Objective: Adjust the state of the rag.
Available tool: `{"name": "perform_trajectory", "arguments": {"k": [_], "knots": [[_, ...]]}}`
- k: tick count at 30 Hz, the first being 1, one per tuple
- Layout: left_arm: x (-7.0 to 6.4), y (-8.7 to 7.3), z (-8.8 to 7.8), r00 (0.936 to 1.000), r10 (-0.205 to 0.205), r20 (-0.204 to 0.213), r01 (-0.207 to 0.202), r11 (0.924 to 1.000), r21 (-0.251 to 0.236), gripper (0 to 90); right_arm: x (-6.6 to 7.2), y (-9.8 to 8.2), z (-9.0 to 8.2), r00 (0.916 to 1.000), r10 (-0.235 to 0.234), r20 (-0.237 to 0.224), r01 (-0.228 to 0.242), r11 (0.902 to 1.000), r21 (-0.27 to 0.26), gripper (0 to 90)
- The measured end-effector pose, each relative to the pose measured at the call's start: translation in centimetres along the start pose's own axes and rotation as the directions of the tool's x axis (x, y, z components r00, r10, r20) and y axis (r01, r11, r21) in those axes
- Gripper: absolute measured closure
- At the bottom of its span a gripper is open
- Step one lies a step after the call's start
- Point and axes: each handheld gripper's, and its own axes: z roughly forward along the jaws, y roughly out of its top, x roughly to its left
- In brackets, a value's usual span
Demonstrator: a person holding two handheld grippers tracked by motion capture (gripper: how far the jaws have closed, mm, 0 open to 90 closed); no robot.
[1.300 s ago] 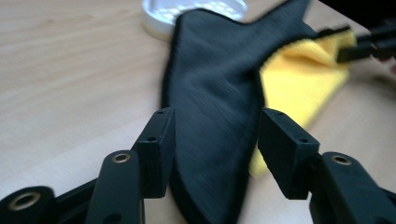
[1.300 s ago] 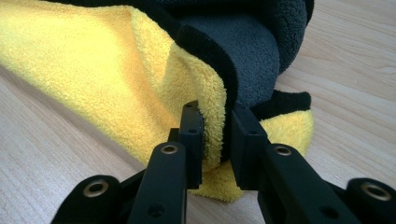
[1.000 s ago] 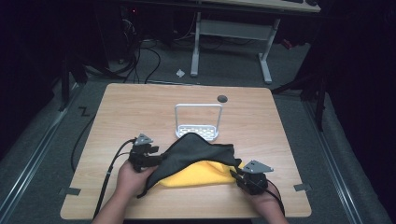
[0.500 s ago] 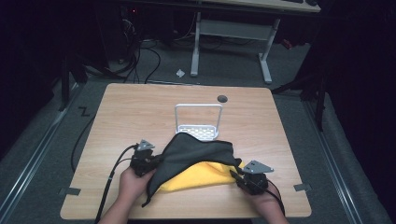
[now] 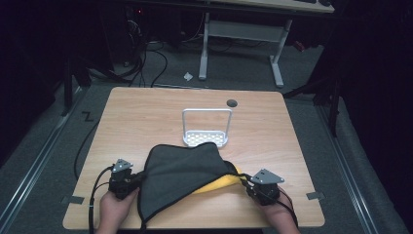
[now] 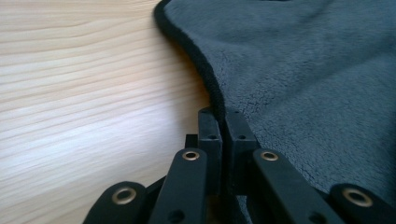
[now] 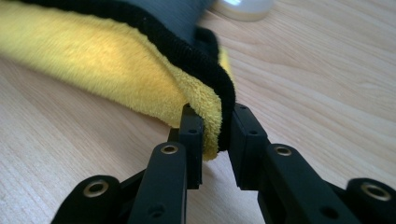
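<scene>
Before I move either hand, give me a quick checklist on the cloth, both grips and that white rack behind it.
1. Left gripper shut on the cloth's black-piped edge: ok.
2. Right gripper shut on the cloth corner, yellow and dark layers both between the jaws: ok.
3. Cloth lying flat: not ok, the dark side is folded over the yellow side, which shows along the near right edge.
4. Cloth apart from the white rack: not ok, the far edge reaches the rack's base in the high view.
5. Cables free of the cloth: cannot tell.
</scene>
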Motion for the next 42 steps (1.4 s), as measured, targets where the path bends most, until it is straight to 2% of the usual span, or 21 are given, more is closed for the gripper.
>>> {"name": "perform_trajectory", "arguments": {"k": [4, 7, 9, 11, 13, 14, 17, 20, 24, 27, 29, 32, 33, 34, 35, 36, 38, 40, 42], "knots": [[1.5, 0.0, -0.5, 0.9982, -0.039, -0.047, 0.038, 0.9992, -0.016, 86.5, -0.5, -0.3, -0.2, 0.9992, 0.039, -0.011, -0.039, 0.9992, 0.011, 72.1], [2.7, -0.2, -1.0, 0.9917, -0.05, -0.118, 0.046, 0.9984, -0.034, 86.4, -0.9, -0.5, -0.3, 0.9984, 0.057, 0.002, -0.057, 0.9982, 0.019, 70.9], [3.7, -0.3, -1.4, 0.989, -0.093, -0.115, 0.088, 0.9951, -0.044, 85.5, -1.3, -0.6, -0.6, 0.9963, 0.086, 0.005, -0.086, 0.9963, 0.008, 68.7], [4.4, -0.5, -1.8, 0.9872, -0.119, -0.106, 0.114, 0.992, -0.055, 78.7, -1.7, -0.5, -0.8, 0.9943, 0.107, 0.008, -0.107, 0.9943, -0.004, 67.9], [4.6, -0.5, -2.4, 0.9841, -0.133, -0.118, 0.126, 0.9901, -0.063, 71.2, -1.8, -0.4, -1.0, 0.992, 0.126, -0.002, -0.126, 0.9918, -0.02, 68.5], [4.5, -0.5, -2.6, 0.9838, -0.131, -0.123, 0.123, 0.9899, -0.071, 67.9, -1.7, -0.1, -1.0, 0.9921, 0.125, -0.008, -0.126, 0.9918, -0.025, 69.1], [3.2, -0.1, -3.3, 0.9908, -0.088, -0.103, 0.079, 0.9928, -0.09, 64.4, -1.2, 0.9, -0.4, 0.9946, 0.101, -0.025, -0.102, 0.9945, -0.025, 69.4], [1.6, 0.1, -3.0, 0.9967, -0.026, -0.077, 0.021, 0.9977, -0.065, 62.9, -0.5, 2.6, 0.9, 0.9951, 0.083, -0.055, -0.084, 0.9962, -0.023, 69.4], [0.5, 0.0, -1.9, 0.9984, 0.019, -0.054, -0.02, 0.9998, -0.007, 62.1, 0.6, 5.5, 3.5, 0.9956, 0.047, -0.08, -0.049, 0.9987, -0.014, 68.4], [0.4, -0.2, -1.5, 0.9982, 0.031, -0.052, -0.03, 0.9995, 0.007, 61.5, 1.2, 7.4, 6.0, 0.9944, 0.041, -0.097, -0.041, 0.9991, 0.007, 66.7], [0.5, -0.1, -1.6, 0.9987, 0.023, -0.045, -0.022, 0.9997, 0.003, 61.5, 1.7, 8.3, 8.0, 0.9938, 0.03, -0.107, -0.025, 0.9985, 0.049, 66.5], [0.8, -0.2, -1.7, 0.9989, 0.019, -0.043, -0.019, 0.9998, 0.001, 61.5, 2.2, 8.7, 10.1, 0.9937, 0.014, -0.111, -0.002, 0.9946, 0.104, 66.5], [0.8, -0.2, -1.7, 0.9987, 0.02, -0.047, -0.02, 0.9998, 0.004, 61.4, 2.4, 8.7, 10.7, 0.9943, 0.004, -0.107, 0.009, 0.9927, 0.12, 67.6], [0.9, -0.3, -1.7, 0.9986, 0.021, -0.049, -0.021, 0.9998, 0.006, 61.4, 2.4, 8.6, 11.0, 0.9937, 0.005, -0.112, 0.01, 0.9916, 0.129, 75.8], [1.0, -0.3, -1.7, 0.9983, 0.025, -0.052, -0.025, 0.9997, 0.009, 61.4, 2.4, 8.4, 10.8, 0.9918, 0.014, -0.127, 0.002, 0.9923, 0.124, 82.2], [1.0, -0.4, -1.7, 0.9983, 0.026, -0.052, -0.025, 0.9996, 0.008, 61.4, 2.5, 8.3, 10.5, 0.9934, -0.007, -0.115, 0.021, 0.9925, 0.12, 86.0], [1.0, -0.4, -1.7, 0.9981, 0.031, -0.053, -0.031, 0.9995, 0.009, 61.4, 2.5, 7.8, 9.6, 0.9944, -0.027, -0.102, 0.038, 0.9926, 0.116, 86.8], [0.9, -0.4, -1.7, 0.9977, 0.036, -0.057, -0.036, 0.9993, 0.011, 61.4, 2.0, 6.7, 8.4, 0.9959, -0.025, -0.087, 0.034, 0.9933, 0.11, 86.9], [0.8, -0.4, -1.6, 0.9975, 0.041, -0.057, -0.04, 0.9991, 0.01, 61.3, 1.2, 5.3, 6.8, 0.9979, -0.004, -0.064, 0.011, 0.9949, 0.101, 86.9]]}}
